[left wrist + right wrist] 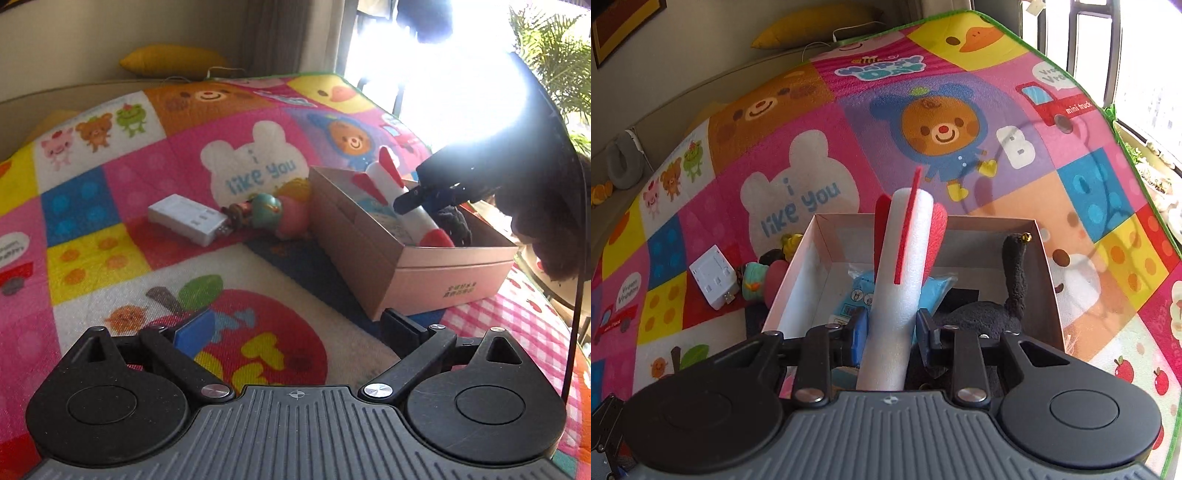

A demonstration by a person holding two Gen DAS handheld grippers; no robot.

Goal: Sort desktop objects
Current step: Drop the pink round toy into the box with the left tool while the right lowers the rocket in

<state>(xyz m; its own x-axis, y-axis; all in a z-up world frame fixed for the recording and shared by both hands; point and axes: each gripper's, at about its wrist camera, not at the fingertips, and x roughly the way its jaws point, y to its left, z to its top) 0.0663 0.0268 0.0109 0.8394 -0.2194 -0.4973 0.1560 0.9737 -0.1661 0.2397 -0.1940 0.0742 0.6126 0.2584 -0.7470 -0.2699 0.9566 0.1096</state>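
Right gripper [891, 326] jaws clamped on foam rocket [905, 266] over the cardboard box [798, 273], left gripper [295, 328] jaws wide open, empty, near the box

Free: your left gripper [295, 332] has bare mat [288, 280] ahead | Blocked: box [436, 280] right, adapter [186, 219] and toys [280, 218] beyond | Box: rocket [905, 266], plush [1015, 284] crowd it; left wall strip open

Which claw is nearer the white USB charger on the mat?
Left. The left claw hovers open over the mat just short of the white USB charger; the right claw is over the box, gripping the foam rocket.
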